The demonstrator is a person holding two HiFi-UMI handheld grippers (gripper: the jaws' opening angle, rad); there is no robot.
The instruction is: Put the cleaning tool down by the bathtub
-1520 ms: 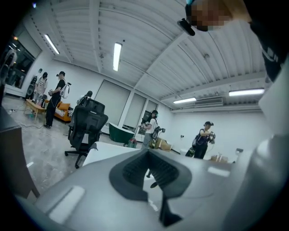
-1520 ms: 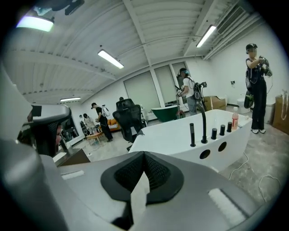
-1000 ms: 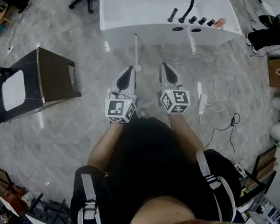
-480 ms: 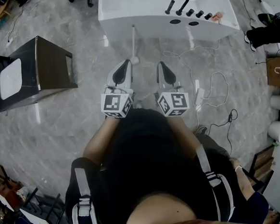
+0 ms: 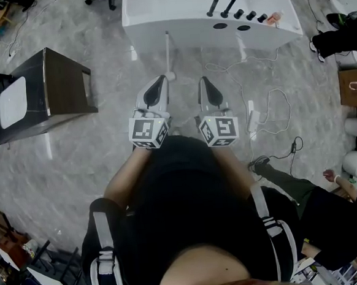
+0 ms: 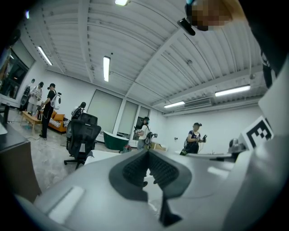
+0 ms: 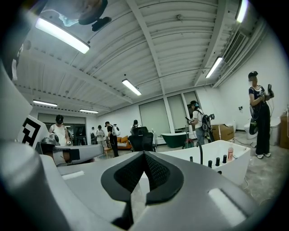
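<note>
The white bathtub [image 5: 187, 15] with black taps stands at the top of the head view. The cleaning tool [image 5: 169, 54], a thin white stick with a small round end, rests against the tub's near side and reaches down to the floor. My left gripper [image 5: 160, 80] hangs just left of the tool's lower end, apart from it, jaws shut and empty. Level with it, my right gripper [image 5: 202, 81] is also shut with nothing held. The left gripper view shows closed pads [image 6: 148, 153]. The right gripper view shows closed pads [image 7: 144, 155] and the bathtub [image 7: 226, 155] ahead on the right.
A dark cabinet with a white basin [image 5: 45, 88] stands at the left. White cables and a power strip [image 5: 251, 119] lie on the marble floor to the right. A person in dark clothes [image 5: 332, 219] crouches at lower right. A paper bag [image 5: 356, 88] sits at the right edge.
Both grippers stayed shut and side by side, drifting slightly left and back from the tub. A person has come into view at the lower right.
</note>
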